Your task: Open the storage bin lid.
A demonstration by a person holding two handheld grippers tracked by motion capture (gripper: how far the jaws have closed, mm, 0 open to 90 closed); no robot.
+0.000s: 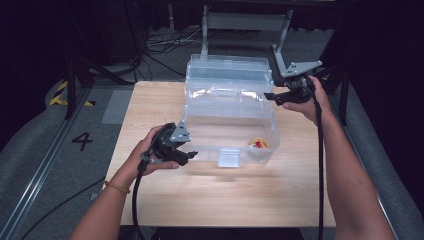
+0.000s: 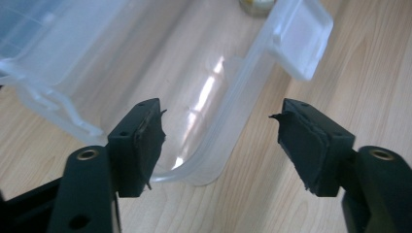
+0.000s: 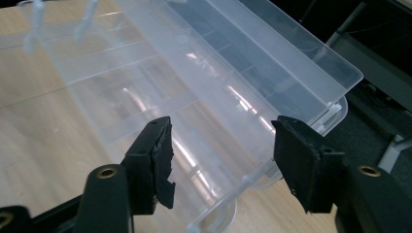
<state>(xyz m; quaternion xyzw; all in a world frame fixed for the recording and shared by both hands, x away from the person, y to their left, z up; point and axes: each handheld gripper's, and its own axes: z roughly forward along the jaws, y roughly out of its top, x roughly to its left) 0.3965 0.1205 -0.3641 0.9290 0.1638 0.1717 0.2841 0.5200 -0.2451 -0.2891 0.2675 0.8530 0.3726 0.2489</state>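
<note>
The left gripper (image 1: 192, 154) and right gripper (image 1: 269, 96) hang released beside the clear plastic box (image 1: 227, 131), at 8 and 2 o'clock.

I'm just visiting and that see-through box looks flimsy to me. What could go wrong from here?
The open lid leans back past the table's far edge, so a bump from the right gripper beside it could tip the clear box. The left gripper straddles the box's thin corner rim with its fingers apart; a partial grip there may slip. The small yellow item inside could roll.
</note>
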